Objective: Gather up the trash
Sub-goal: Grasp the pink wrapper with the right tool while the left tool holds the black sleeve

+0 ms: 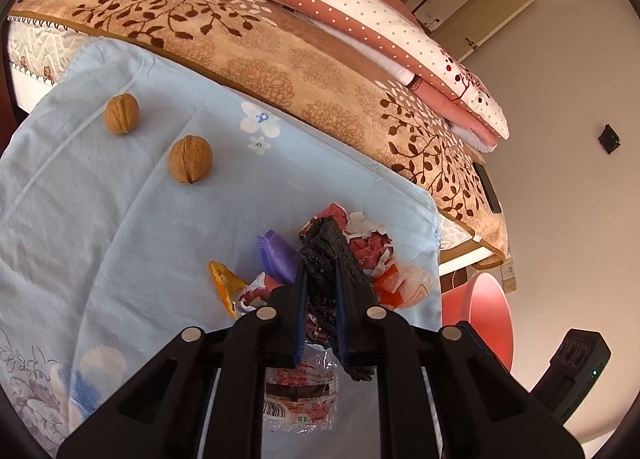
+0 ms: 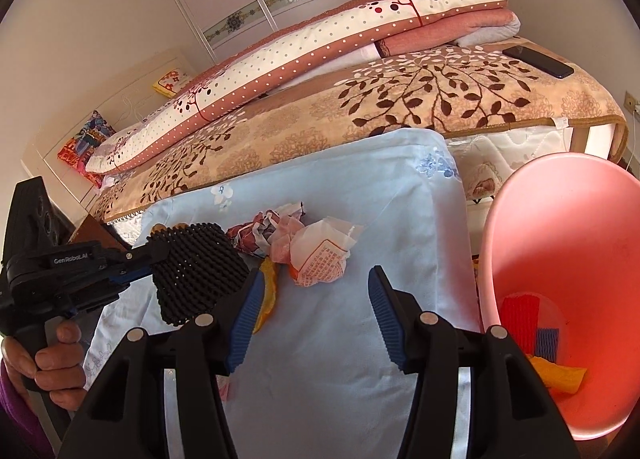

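Between the blue pads of the left gripper (image 1: 322, 291) a piece of black foam netting (image 1: 326, 259) is clamped; the jaws stand close together and press its soft mesh flat. I think it is held this way so that it can be carried to the pink bin (image 2: 520, 195), which waits just beside the covered surface, on the side of the right gripper. From the right wrist view the same netting looks like a knobbly, woven pad, hanging in the air above the cloth.

The right gripper (image 2: 316, 299) has its jaws apart, with nothing between them, and it points at a crumpled white wrapper with red print (image 2: 320, 259), probably its next piece. Beside this wrapper lie more crumpled red-and-white papers (image 2: 276, 225), an orange peel (image 1: 226, 287), a purple ribbed piece (image 1: 278, 255) and a clear plastic packet (image 1: 300, 391).

All of this rests on a pale blue cotton cloth (image 1: 120, 227) with flowers. Two walnuts (image 1: 191, 159), hard and wrinkled, sit well apart from the pile. Inside the bin some red, blue and yellow scraps already lie.
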Demonstrator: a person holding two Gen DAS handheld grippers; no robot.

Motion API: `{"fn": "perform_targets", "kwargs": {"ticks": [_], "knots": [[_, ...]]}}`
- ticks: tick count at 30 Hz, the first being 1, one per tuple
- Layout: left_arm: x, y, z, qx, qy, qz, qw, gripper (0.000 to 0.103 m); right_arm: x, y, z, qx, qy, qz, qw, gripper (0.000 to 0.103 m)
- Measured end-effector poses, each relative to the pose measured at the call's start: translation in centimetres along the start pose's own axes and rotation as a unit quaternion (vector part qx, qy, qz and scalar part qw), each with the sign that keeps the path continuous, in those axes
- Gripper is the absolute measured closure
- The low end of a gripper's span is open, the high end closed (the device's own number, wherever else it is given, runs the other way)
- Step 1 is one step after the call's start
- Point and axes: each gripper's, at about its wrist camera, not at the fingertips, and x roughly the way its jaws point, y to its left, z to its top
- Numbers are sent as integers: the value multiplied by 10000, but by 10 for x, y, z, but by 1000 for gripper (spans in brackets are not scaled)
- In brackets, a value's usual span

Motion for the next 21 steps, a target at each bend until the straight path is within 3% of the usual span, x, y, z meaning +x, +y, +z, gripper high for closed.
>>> {"fn": "perform_targets", "kwargs": {"ticks": [5, 13, 14, 16, 19, 21], "knots": [[-18, 0, 0, 160, -254, -192, 9994, 92, 20, -6, 7, 239, 156, 27, 9996, 50], [-53, 1, 1, 521, -915, -15, 9944, 92, 49, -11, 19, 539, 310, -23, 9981, 51], [-56, 2, 1, 539, -947, -7, 9940, 92, 52, -11, 19, 583, 341, -2, 9977, 53], [-60, 3, 1, 586, -999, 22, 9933, 92, 56, -10, 18, 615, 400, 26, 9973, 73], [-64, 3, -1, 673, -1045, 34, 9922, 92, 53, -8, 15, 587, 377, 37, 9976, 92], [-65, 2, -2, 717, -1062, 28, 9918, 92, 46, -7, 13, 543, 311, 28, 9980, 96]]}}
